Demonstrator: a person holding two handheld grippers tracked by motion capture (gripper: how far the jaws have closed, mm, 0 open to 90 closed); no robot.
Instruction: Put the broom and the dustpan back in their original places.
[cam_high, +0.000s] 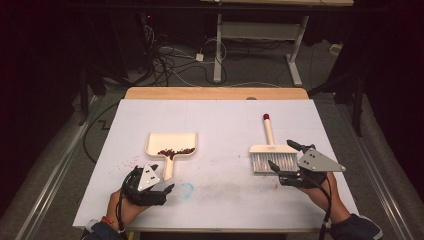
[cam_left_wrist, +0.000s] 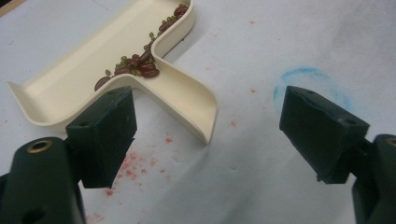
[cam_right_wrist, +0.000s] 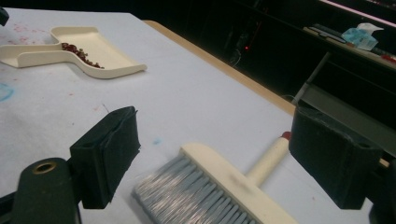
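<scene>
A cream dustpan (cam_high: 170, 142) lies left of the table's centre, with dark red beans (cam_high: 176, 151) heaped at the neck of its handle. My left gripper (cam_high: 155, 180) is open just below the handle's end; in the left gripper view the dustpan (cam_left_wrist: 70, 86), the beans (cam_left_wrist: 140, 65) and the gripper (cam_left_wrist: 208, 116) show, with nothing between the jaws. A cream hand brush (cam_high: 272, 150) with grey bristles and a red-tipped handle lies on the right. My right gripper (cam_high: 285, 156) is open beside its bristles. In the right gripper view the brush (cam_right_wrist: 219, 186) lies below the gripper (cam_right_wrist: 215, 149), untouched.
The white table sheet (cam_high: 220, 120) has red smudges and a blue ring mark (cam_high: 186, 190) near the front. A wooden edge (cam_high: 215, 93) runs along the far side. Beyond it are floor cables (cam_high: 170, 60) and a desk frame (cam_high: 260, 45).
</scene>
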